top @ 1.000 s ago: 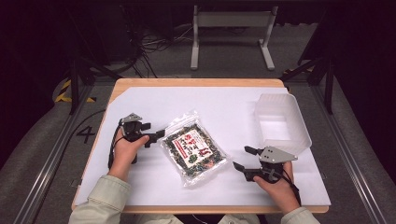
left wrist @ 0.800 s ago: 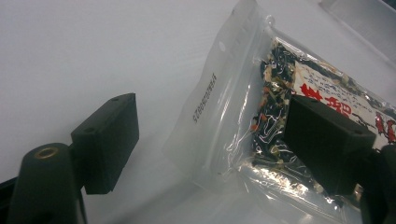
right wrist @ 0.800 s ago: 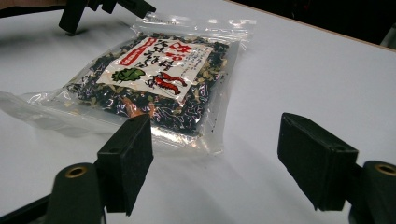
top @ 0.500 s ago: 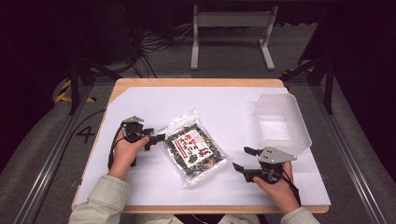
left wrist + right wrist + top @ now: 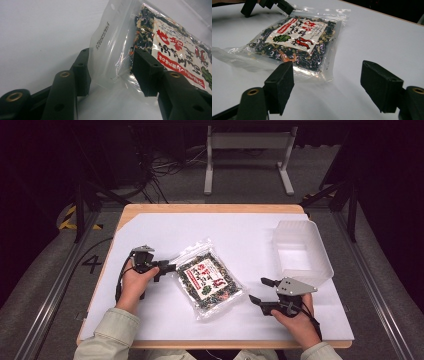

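A clear bag of dried dark greens with a red-and-white label [image 5: 207, 280] lies flat in the middle of the white table top [image 5: 240, 232]. My left gripper [image 5: 164, 268] rests at the bag's upper left corner. In the left gripper view its jaws [image 5: 112, 72] have just been closing, and the bag's clear sealed edge [image 5: 107, 45] stands between them with gaps still showing at the pads. My right gripper [image 5: 260, 290] sits on the table just right of the bag. Its jaws [image 5: 327, 85] are open and empty, and the bag [image 5: 297, 37] lies ahead of them.
A clear empty plastic tub [image 5: 300, 252] stands at the right of the table, behind the right hand. The wooden table edge [image 5: 210, 208] runs along the far side. Beyond it are a dark floor, cables and a white metal stand [image 5: 247, 150].
The left gripper's jaws have narrowed around the bag's corner. Both hands and the bag have stayed where they were.
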The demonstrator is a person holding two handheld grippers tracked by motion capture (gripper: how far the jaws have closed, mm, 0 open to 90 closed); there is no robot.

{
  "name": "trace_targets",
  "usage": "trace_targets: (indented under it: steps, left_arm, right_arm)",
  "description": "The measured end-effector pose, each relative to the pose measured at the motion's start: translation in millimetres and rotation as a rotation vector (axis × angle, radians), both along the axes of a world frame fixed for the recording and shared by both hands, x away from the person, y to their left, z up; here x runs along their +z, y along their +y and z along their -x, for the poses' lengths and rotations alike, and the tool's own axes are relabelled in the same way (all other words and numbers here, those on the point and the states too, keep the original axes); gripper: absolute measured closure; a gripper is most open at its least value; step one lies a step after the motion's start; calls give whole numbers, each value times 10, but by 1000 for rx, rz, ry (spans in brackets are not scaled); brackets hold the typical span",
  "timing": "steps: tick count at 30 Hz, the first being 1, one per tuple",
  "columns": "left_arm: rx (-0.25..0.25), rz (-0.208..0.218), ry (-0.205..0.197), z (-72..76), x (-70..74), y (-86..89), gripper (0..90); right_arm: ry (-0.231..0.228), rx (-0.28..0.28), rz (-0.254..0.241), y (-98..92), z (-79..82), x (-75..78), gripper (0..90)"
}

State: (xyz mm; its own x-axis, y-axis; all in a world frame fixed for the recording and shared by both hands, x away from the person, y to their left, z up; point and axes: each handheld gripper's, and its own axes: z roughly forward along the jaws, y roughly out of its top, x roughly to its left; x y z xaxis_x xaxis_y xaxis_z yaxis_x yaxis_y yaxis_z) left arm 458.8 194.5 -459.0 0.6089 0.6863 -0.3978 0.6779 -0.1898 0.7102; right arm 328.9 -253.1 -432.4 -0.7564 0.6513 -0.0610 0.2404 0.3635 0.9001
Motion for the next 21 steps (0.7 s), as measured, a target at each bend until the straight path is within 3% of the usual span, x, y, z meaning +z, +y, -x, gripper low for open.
trace_targets:
  steps: [7,10,17,21]
  left_arm:
    - [-3,-18,-13,18,17,-8,637]
    - [-2,-67,-38,28,19,-7,751]
    - [-25,-69,-40,48,36,-19,870]
    - [-22,-70,-43,55,49,-26,890]
  right_arm:
    - [-1,0,1,4,-2,-1,269]
    - [1,3,1,9,0,-2,269]
    - [1,2,0,7,-1,-2,270]
    - [0,1,1,6,1,1,272]
